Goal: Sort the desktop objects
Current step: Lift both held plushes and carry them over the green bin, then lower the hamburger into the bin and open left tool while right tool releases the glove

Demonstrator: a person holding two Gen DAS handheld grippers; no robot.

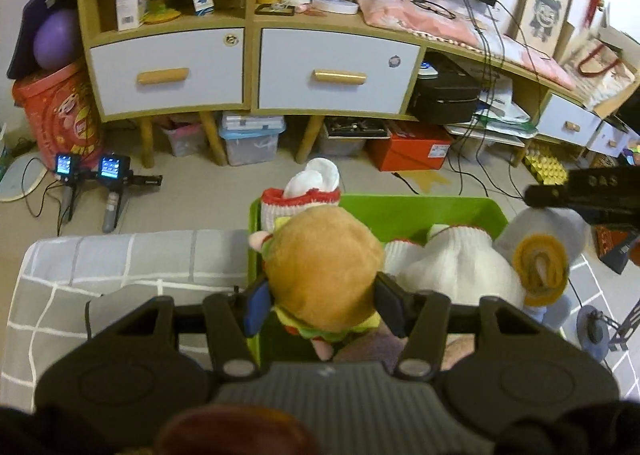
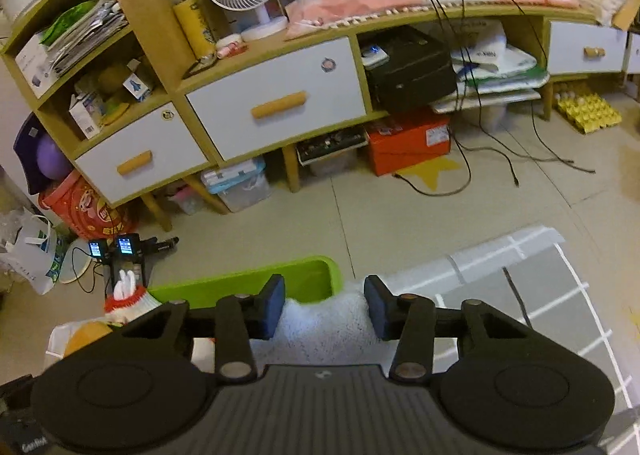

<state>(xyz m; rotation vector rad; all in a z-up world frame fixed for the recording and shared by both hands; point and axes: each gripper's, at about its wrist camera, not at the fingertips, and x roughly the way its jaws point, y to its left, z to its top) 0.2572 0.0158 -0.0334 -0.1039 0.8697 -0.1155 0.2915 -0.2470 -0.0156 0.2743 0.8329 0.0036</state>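
Observation:
My left gripper (image 1: pixel 324 305) is shut on a burger-shaped plush toy (image 1: pixel 324 271), with its tan bun top between the jaws, over the left end of a green bin (image 1: pixel 420 211). A white plush (image 1: pixel 452 267) with red trim and a grey-and-yellow plush (image 1: pixel 540 255) sit in the bin to the right. My right gripper (image 2: pixel 325 305) is closed on a white fluffy plush (image 2: pixel 324 321) at the right end of the green bin (image 2: pixel 256 279). The other gripper's black body (image 1: pixel 592 195) shows at the right edge of the left wrist view.
The bin stands on a surface with a grey checked cloth (image 1: pixel 120 267) (image 2: pixel 532 279). Beyond lies the tiled floor, with a long wooden cabinet with white drawers (image 1: pixel 248 67), storage boxes under it, trailing cables (image 2: pixel 480 159) and two small-screen devices (image 1: pixel 88 171).

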